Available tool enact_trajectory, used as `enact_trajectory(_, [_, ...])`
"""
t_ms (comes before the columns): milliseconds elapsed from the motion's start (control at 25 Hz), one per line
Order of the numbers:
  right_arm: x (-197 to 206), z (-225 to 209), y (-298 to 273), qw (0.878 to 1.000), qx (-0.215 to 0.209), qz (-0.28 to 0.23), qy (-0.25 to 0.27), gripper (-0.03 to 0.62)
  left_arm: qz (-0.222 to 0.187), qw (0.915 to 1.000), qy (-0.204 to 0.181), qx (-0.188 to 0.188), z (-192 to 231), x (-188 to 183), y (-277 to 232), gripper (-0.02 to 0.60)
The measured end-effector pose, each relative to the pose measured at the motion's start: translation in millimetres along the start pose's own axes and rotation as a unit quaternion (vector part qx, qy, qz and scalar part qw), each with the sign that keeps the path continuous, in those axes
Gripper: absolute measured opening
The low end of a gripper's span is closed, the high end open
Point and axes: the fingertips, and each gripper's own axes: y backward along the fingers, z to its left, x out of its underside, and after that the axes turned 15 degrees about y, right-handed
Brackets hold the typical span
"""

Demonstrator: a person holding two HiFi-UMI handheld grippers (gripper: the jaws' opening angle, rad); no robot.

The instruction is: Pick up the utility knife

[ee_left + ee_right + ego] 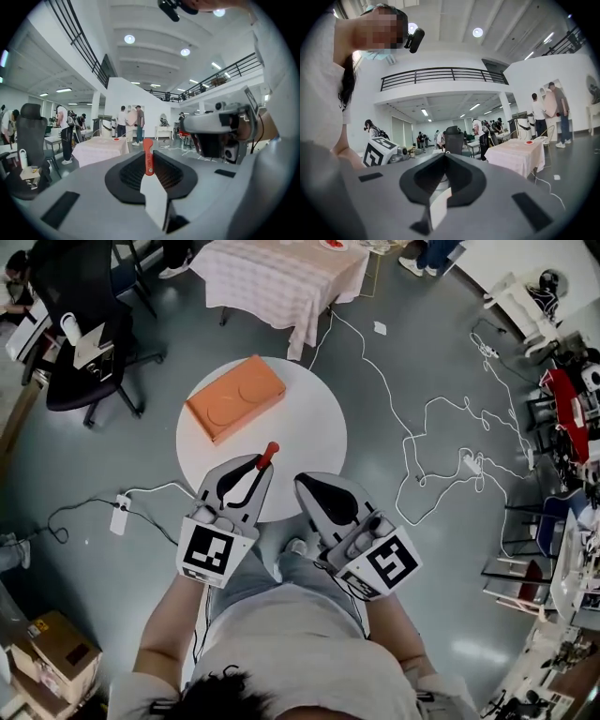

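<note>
Open hall, grey floor, railed gallery above.
In the head view a glossy grey floor (112, 568) fills the frame, with a round white table (319, 427) at centre, a clothed table (281, 277) at top, a black chair (70, 287) upper left, white cables (410, 437) trailing right and boxes (56, 662) lower left. Clutter on the right edge may be equipment racks. The gripper views show white walls (534, 79), a black-railed balcony (440, 75), round ceiling lights (130, 39) and distant people (131, 122).

Utility knife (268, 454): red, narrow, pinched in left gripper (255, 472); red end sticks out past the jaws.
</note>
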Motion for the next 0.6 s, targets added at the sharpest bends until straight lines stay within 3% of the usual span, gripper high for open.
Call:
enact_trajectory(360, [-3.3,15.0,29.0,0.996,-0.082,-0.025,0.014,0.009,-0.075,0.9954,0.008,-0.058,-47.2,-15.8,35.4,0.057])
enact_trajectory(600, [-1.2,21.6,46.4,0.992,-0.119,-0.033,0.020,0.009,-0.102,0.9910,0.014,-0.085,-75.8,-16.8,46.8,0.057])
